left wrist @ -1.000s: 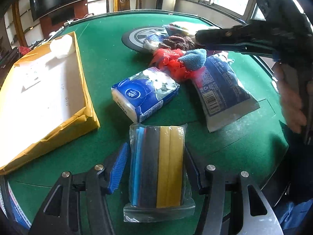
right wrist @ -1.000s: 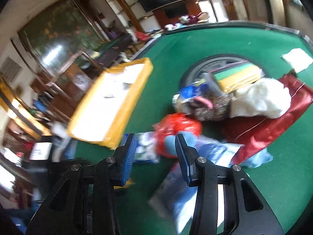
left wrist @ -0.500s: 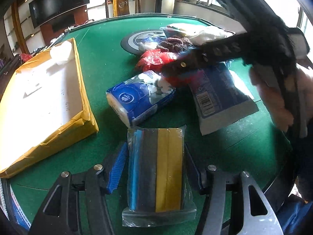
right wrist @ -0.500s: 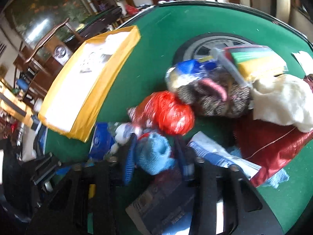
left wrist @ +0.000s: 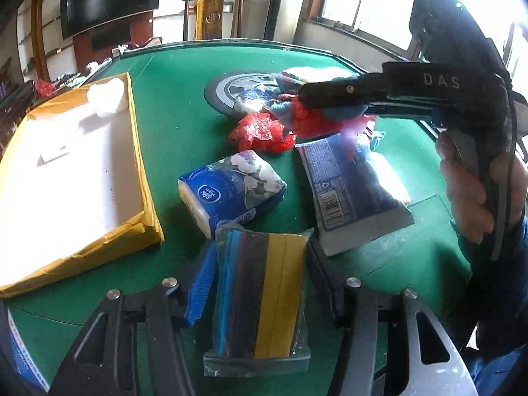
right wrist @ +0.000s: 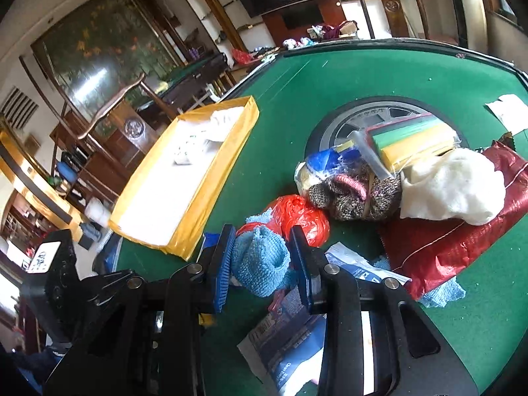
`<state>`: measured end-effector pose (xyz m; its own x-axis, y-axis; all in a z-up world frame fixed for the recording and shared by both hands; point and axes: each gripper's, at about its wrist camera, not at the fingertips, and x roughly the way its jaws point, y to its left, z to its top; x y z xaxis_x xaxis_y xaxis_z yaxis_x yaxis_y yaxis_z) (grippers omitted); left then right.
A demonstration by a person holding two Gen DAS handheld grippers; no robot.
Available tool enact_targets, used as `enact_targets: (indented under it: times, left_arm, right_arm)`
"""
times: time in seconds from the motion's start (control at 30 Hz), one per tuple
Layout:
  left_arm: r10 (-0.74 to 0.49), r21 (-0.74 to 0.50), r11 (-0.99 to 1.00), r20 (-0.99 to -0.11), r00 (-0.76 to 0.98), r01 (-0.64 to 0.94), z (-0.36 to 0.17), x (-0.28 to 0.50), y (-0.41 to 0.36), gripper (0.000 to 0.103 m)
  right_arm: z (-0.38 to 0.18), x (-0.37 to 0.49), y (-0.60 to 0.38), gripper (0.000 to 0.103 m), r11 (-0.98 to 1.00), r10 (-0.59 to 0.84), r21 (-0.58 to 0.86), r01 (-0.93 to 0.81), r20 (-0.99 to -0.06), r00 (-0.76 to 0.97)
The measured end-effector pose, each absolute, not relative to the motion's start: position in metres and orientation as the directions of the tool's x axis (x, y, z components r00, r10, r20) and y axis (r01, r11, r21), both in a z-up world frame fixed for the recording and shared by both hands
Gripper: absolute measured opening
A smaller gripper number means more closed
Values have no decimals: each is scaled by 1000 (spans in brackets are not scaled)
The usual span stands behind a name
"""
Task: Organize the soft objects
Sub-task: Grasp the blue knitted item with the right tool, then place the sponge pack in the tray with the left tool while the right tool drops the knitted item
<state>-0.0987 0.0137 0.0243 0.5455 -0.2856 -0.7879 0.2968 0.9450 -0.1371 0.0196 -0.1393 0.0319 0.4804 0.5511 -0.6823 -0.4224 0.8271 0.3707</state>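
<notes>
My left gripper [left wrist: 260,283] was clamped on a clear-wrapped pack of sponge cloths [left wrist: 260,297]; blue, dark grey and yellow strips ran lengthwise, long axis pointing away from me toward the far side of the green felt table [left wrist: 178,105]. The pack's near end sat closest to the camera, and its far end almost touched the blue tissue pack [left wrist: 231,191]. The tissue pack lay flat, long axis slanting from near left to far right.

My right gripper [right wrist: 262,257] was pinched on a light blue knitted cloth [right wrist: 260,267], bunched between the pads, no clear axis. In the left wrist view it was partly hidden by the gripper and lifted above the blue-and-white plastic bag [left wrist: 353,191], which lay flat with its barcode end near and its long axis running near to far.

Just beyond the cloth was a crumpled red plastic bag [right wrist: 300,214], then a brown knitted bundle [right wrist: 356,194] at the round black-and-silver centre disc [right wrist: 359,115]. On the bundle leaned a clear pack of green and yellow sponges [right wrist: 412,142], long axis left to right. To its right a white fluffy cloth [right wrist: 455,184] lay on a red woven bag [right wrist: 462,247].

On the left was a yellow tray with a white inside [left wrist: 145,178], long axis near to far, holding a white fluffy wad [left wrist: 105,99] in its far right corner and a small white scrap [left wrist: 52,155]; I couldn't tell what the scrap was.
</notes>
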Motion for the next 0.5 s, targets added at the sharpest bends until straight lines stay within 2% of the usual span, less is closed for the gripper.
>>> enact_targets:
  times: [0.17,0.4,0.5]
  left_arm:
    - [-200,-41,949,-845,496,314,19,-102,4,56]
    - [-150,-6,948,-891,429,319,5,-99,-2,62]
    - [-160,-8,949,-873,461,314,4,-103,-1,63]
  right_arm:
    - [37,16,-142,33,819,566,386,-425,-663,490]
    - [40,14,-146,33,812,578,398,-427,-648,495]
    - [41,14,-148,33,808,584,401,-432,-642,497]
